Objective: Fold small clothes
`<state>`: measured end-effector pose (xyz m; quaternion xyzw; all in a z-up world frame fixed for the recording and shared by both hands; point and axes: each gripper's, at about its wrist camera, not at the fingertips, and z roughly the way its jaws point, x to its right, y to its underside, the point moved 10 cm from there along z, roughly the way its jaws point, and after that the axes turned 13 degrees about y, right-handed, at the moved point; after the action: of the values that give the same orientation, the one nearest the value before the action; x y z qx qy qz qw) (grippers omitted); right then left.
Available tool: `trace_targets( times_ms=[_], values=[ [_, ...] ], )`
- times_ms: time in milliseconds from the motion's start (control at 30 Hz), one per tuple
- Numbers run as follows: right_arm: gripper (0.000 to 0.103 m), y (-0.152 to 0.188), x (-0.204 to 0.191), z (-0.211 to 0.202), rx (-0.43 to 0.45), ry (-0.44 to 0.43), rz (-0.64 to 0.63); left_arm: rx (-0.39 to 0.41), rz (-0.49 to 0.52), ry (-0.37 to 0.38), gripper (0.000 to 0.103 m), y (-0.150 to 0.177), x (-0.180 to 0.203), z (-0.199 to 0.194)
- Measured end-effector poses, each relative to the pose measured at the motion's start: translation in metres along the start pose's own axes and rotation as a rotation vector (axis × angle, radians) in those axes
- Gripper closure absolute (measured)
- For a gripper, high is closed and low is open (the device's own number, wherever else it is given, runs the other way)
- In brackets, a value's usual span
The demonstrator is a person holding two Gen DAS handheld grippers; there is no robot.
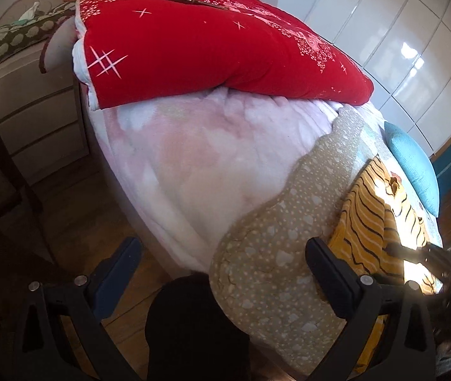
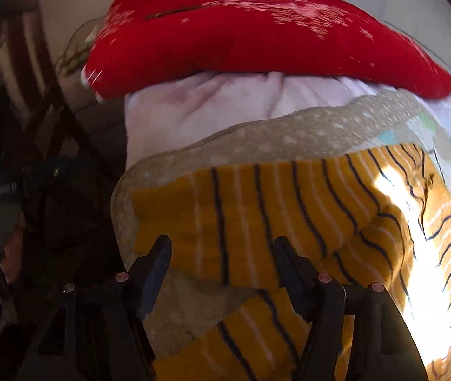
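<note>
A small mustard-yellow garment with dark and white stripes [image 2: 257, 209] lies on a beige dotted mat [image 2: 288, 133] at the bed's near edge. It also shows in the left wrist view [image 1: 368, 222], at the right. My right gripper [image 2: 222, 247] is open, its fingers just above the garment's near hem with a sleeve below them. My left gripper [image 1: 225, 257] is open and empty, held over the beige mat [image 1: 273, 270] at the bed edge, left of the garment.
A folded red quilt [image 1: 209, 47] lies on a pink blanket [image 1: 193, 158] further up the bed. A blue pillow [image 1: 415, 165] lies at the right. A white drawer unit [image 1: 35, 120] and wooden floor [image 1: 82, 216] are at the left. White wardrobe doors [image 1: 400, 47] stand behind.
</note>
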<state>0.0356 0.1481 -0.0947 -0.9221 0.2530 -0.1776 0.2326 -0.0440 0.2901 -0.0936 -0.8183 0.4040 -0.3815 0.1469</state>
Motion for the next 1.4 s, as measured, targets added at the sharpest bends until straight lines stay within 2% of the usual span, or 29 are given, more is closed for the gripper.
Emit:
trace_targets(
  times_ms=[100,200,267,300,367,400,467,533,667,733,800,867,933,1067,1167,1267,1367,1400],
  values=[
    [0.028,0.009,-0.035,0.007,0.026,0.086,-0.172,0.016,-0.021,-0.018,0.0,-0.003,-0.011,-0.007],
    [0.028,0.01,-0.046,0.022,0.047,0.149,-0.227,0.026,-0.029,-0.031,0.0,-0.005,-0.017,-0.012],
    [0.047,0.009,-0.047,0.035,0.031,0.141,-0.197,0.026,-0.031,-0.033,0.0,-0.005,-0.017,-0.013],
    [0.062,0.003,-0.049,0.041,0.012,0.123,-0.164,0.025,-0.028,-0.035,0.0,-0.005,-0.017,-0.014],
    [0.086,-0.007,-0.04,0.039,0.019,0.097,-0.078,0.024,-0.013,-0.037,0.0,-0.005,-0.012,-0.015],
    [0.091,-0.012,-0.033,0.035,0.027,0.095,-0.038,0.026,-0.003,-0.037,0.0,-0.006,-0.009,-0.016],
    [0.091,-0.026,-0.008,0.021,0.067,0.068,0.077,0.029,0.018,-0.032,0.0,-0.008,0.001,-0.017],
    [0.091,-0.035,0.032,-0.001,0.113,0.09,0.192,0.028,0.045,-0.023,0.0,-0.01,0.013,-0.015],
    [0.092,-0.028,0.156,-0.058,0.201,0.17,0.497,0.009,0.103,0.004,0.0,-0.007,0.041,-0.007],
    [0.092,-0.005,0.231,-0.087,0.228,0.217,0.686,-0.009,0.121,0.026,0.0,-0.004,0.054,-0.001],
    [0.091,0.035,0.299,-0.108,0.232,0.248,0.876,-0.027,0.144,0.045,0.0,0.001,0.069,0.005],
    [0.091,0.088,0.354,-0.116,0.206,0.281,1.042,-0.043,0.171,0.062,0.0,0.006,0.084,0.011],
    [0.091,0.139,0.391,-0.114,0.16,0.322,1.151,-0.06,0.197,0.079,0.0,0.012,0.098,0.017],
    [0.091,0.233,0.429,-0.094,0.005,0.453,1.249,-0.107,0.237,0.113,0.0,0.026,0.125,0.032],
    [0.085,0.28,0.443,-0.081,-0.06,0.448,1.315,-0.149,0.258,0.146,0.0,0.039,0.145,0.045],
    [0.079,0.303,0.441,-0.078,-0.093,0.448,1.364,-0.188,0.291,0.171,0.0,0.051,0.163,0.057],
    [0.062,0.309,0.436,-0.1,-0.059,0.438,1.339,-0.231,0.333,0.188,0.0,0.066,0.176,0.071],
    [0.054,0.311,0.432,-0.11,-0.048,0.44,1.318,-0.248,0.341,0.197,0.0,0.071,0.179,0.075]
  ],
)
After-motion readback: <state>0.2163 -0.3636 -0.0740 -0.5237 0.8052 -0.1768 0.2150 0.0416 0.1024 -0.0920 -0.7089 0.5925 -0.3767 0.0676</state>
